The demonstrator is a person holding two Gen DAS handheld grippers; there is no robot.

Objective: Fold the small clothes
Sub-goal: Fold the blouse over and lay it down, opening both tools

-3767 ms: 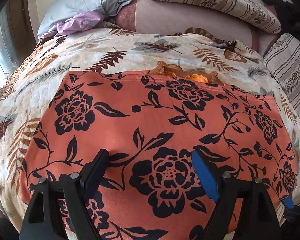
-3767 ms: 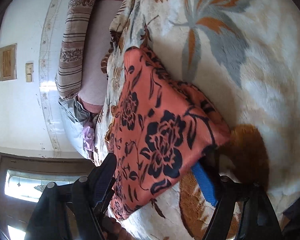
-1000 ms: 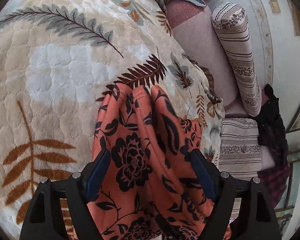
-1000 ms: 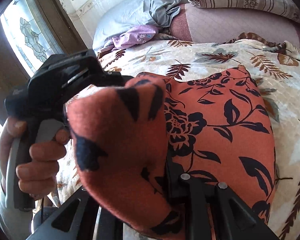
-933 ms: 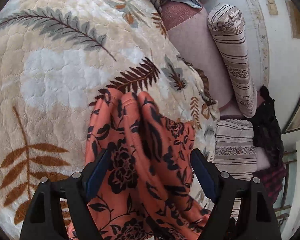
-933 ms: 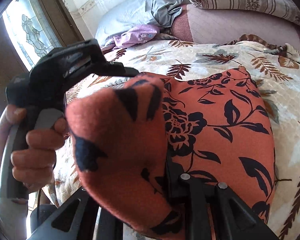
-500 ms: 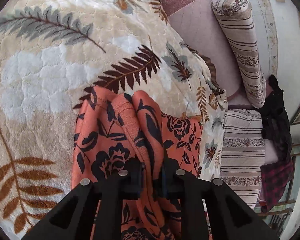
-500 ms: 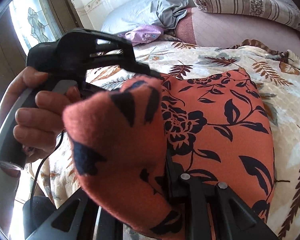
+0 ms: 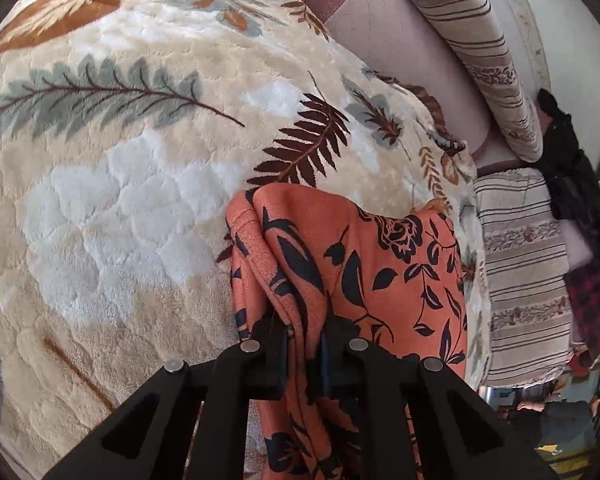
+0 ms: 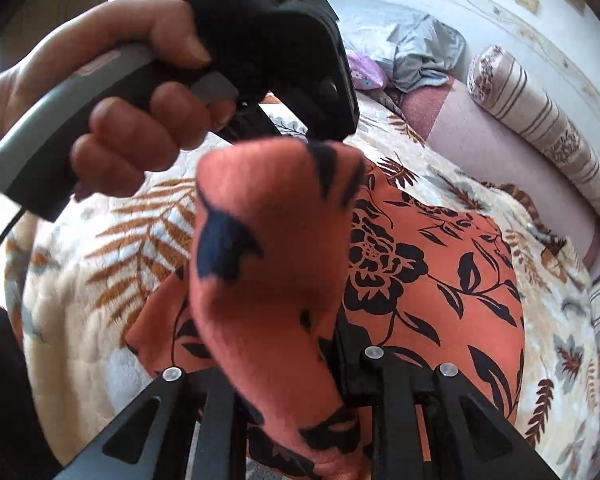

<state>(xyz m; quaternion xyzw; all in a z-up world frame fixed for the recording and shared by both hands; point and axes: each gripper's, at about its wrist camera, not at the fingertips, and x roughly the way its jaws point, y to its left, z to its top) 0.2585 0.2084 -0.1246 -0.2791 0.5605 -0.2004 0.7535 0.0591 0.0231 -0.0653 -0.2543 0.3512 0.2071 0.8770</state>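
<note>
An orange garment with black flowers lies on the leaf-patterned blanket. My left gripper is shut on a bunched edge of it, lifted off the blanket. In the right wrist view, my right gripper is shut on another corner of the garment, and a fold bulges up in front of the camera. The left gripper's black body, held by a hand, sits just above and behind that fold.
Striped bolsters and a pink mattress edge lie at the far side of the bed. Grey and purple clothes lie by the pillow. A striped cushion and dark clothes are at the right.
My left gripper closed on the garment's bunched edge and lifted it. The left hand moved closer to the right gripper, which stayed shut on its corner.
</note>
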